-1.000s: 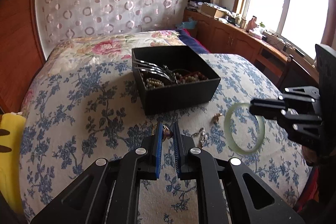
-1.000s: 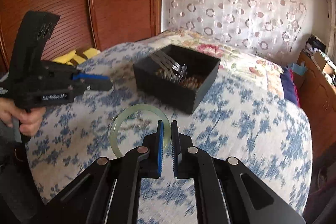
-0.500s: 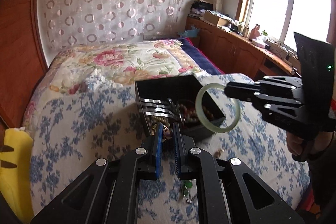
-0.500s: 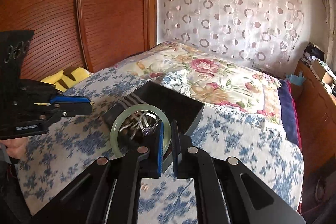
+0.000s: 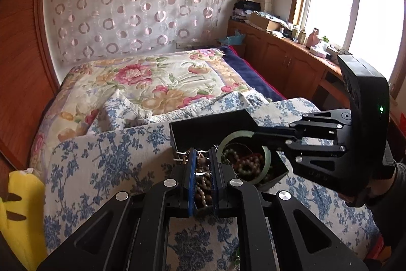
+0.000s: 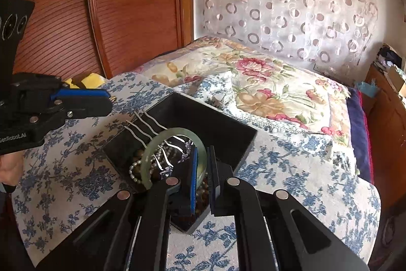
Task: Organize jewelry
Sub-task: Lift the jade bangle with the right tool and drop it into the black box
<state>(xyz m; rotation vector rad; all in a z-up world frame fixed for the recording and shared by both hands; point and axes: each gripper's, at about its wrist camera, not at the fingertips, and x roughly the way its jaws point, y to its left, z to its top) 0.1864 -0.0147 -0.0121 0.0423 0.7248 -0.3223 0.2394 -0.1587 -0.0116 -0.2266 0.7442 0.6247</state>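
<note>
Your right gripper [image 6: 201,166] is pinching the pale green bangle [image 6: 154,151] by its rim, the 2 blue-lined fingers pressed against it, and the ring hangs just over the open black box [image 6: 223,128] that sits on the blue-flowered bedspread [image 6: 291,169]. From the left wrist view the same bangle [image 5: 265,156] shows above the box's near right corner, held from the right side. Your left gripper [image 5: 202,164] has its fingers drawn close with only a narrow gap, and a small gold-toned piece [image 5: 200,160] sits between the pads; it looks clamped there, though the fingers hide most of it, so you cannot be certain what kind of piece it is. Both of your tools hover over or just beside the box, so you appear to be at the drop-off stage for 2 items at once. Inside the box you already have a good heap: strings of beads [image 5: 241,164] in green, red and brown, a pearl strand [image 6: 137,166] and several thin silver bands [image 6: 144,126] lying across the near wall. Still to do, as far as the views show: release the bangle and the small piece into the box, and collect at least 1 green-tinted bit [image 5: 237,254] still lying on the bedspread below your left tool.
</note>
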